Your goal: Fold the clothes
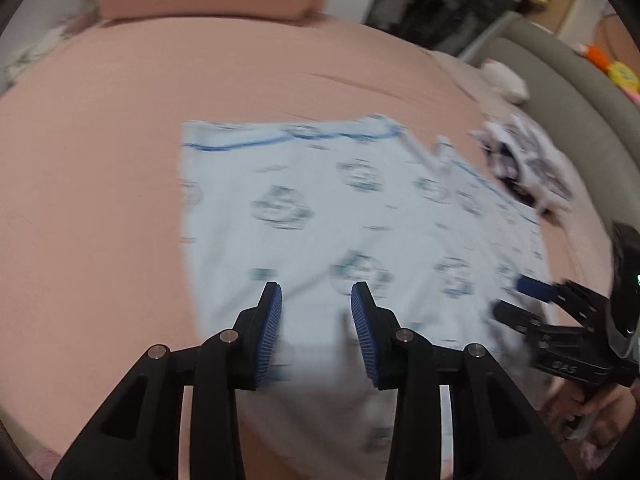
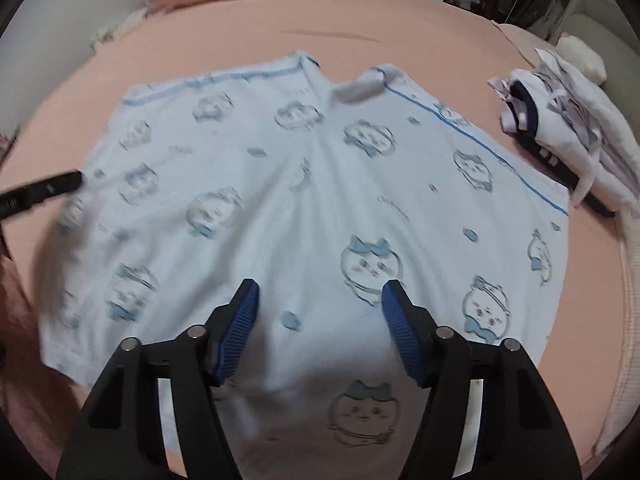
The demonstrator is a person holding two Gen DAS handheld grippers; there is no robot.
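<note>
Your right gripper [image 2: 320, 320] hovers with its jaws spread and nothing between them, above the near hem of the pale blue printed shirt [image 2: 312, 184]. Your left gripper [image 1: 316, 320] is likewise parted and empty, over the same garment toward its other side. Neither pair of pads presses on cloth.

The shirt lies spread nearly flat on the pink bed [image 2: 420, 36], its collar [image 2: 356, 84] on the far side from you and the blue-piped shoulder seams running out from the collar to either side. To the right of the shirt, near the bed's edge, sits a pile of other white clothes [image 2: 568, 120].

Judged from its drape and soft creases, the shirt is light, limp knit cloth: it will sag from any single hold and will not keep an edge straight unaided. Take it at two points on one edge, a hem corner and the matching shoulder, pinching both layers. Expect the sheet beneath to offer friction, so lift before carrying across.
</note>
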